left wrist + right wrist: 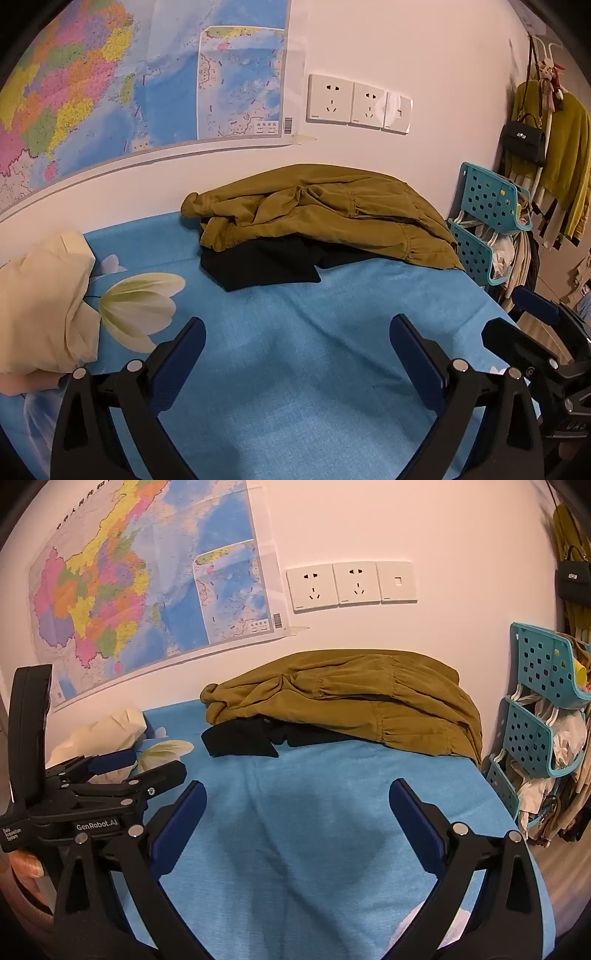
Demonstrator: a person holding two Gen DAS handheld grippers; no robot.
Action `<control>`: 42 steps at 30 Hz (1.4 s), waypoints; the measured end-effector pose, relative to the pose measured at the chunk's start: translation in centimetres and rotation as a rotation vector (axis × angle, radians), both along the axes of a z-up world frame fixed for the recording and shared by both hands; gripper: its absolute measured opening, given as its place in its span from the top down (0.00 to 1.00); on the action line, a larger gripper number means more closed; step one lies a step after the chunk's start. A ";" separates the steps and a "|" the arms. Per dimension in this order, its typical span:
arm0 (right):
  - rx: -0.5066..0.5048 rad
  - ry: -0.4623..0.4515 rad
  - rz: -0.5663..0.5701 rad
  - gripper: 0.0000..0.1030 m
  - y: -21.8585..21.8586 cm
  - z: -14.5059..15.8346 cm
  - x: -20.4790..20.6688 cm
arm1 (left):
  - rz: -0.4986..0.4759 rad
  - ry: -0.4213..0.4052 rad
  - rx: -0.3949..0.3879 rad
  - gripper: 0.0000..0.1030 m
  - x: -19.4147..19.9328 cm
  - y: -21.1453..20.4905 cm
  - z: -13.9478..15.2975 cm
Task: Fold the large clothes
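An olive-green jacket (325,210) lies crumpled at the far side of the blue bed (295,350), against the wall, on top of a black garment (258,266). Both show in the right wrist view too: the jacket (351,698) and the black garment (240,742). My left gripper (297,328) is open and empty, held above the bed sheet well short of the clothes. My right gripper (297,794) is open and empty, beside the left one and also short of the clothes. The left gripper (110,771) shows at the left of the right wrist view.
A cream pillow (40,302) lies at the bed's left. A teal plastic rack (487,221) with items stands off the bed's right end, with hanging clothes (554,162) behind it. A map (129,81) and wall sockets (358,103) are on the wall.
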State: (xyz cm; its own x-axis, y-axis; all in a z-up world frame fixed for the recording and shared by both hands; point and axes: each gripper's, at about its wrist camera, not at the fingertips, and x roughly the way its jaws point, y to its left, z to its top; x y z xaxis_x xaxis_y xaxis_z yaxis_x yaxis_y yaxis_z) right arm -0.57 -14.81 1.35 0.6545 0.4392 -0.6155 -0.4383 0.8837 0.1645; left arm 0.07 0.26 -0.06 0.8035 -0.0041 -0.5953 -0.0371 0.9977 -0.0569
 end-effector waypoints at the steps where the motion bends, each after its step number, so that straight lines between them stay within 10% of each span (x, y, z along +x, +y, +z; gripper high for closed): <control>1: -0.001 0.000 0.002 0.05 0.1 0.1 0.0 | 0.002 -0.001 -0.001 0.07 -0.1 0.0 0.0; 42: -0.003 -0.002 0.006 0.05 0.4 -0.1 -0.3 | 0.000 -0.005 -0.006 0.07 -0.6 -0.6 0.1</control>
State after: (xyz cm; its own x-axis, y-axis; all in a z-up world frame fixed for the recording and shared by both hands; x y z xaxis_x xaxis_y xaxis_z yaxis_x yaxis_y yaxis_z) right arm -0.87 -14.38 1.28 0.6530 0.4416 -0.6153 -0.4441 0.8814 0.1613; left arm -0.56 -0.30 0.05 0.8066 -0.0078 -0.5911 -0.0366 0.9973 -0.0631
